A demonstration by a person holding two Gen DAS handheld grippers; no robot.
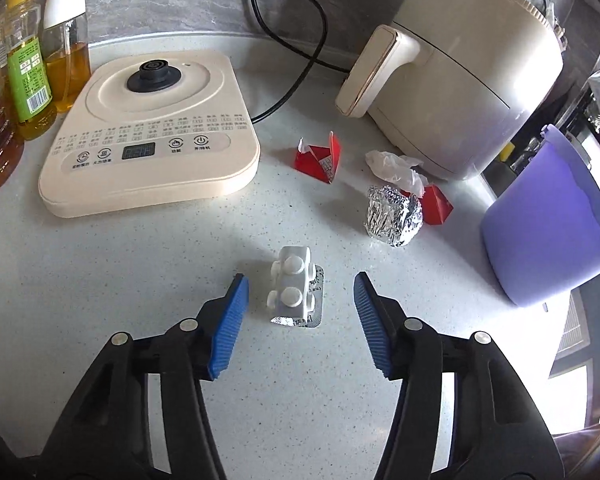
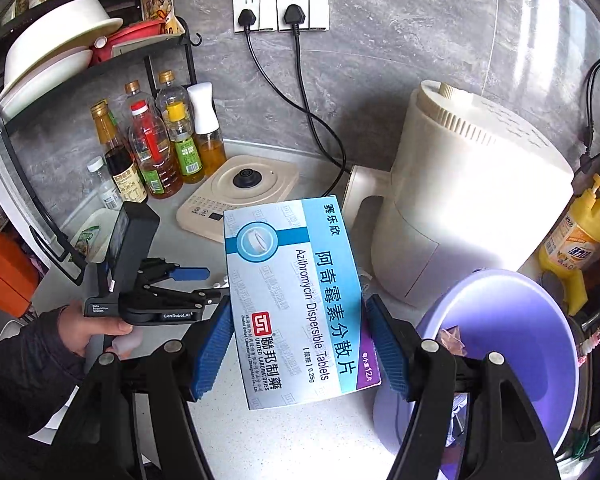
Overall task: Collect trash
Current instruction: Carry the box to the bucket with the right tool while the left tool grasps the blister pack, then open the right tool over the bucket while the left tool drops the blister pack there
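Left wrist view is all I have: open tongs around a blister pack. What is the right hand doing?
Observer: The right tongs grip a box of tablets, held above the counter.
Operator: Is the box over the bin?
Observer: No. It appears beside the left rim of the bin, not over the opening.
Operator: Is the bin empty?
Observer: No, a pinkish wrapper lies inside.

Two red wrappers (image 1: 319, 159); six bottles (image 2: 150, 156).
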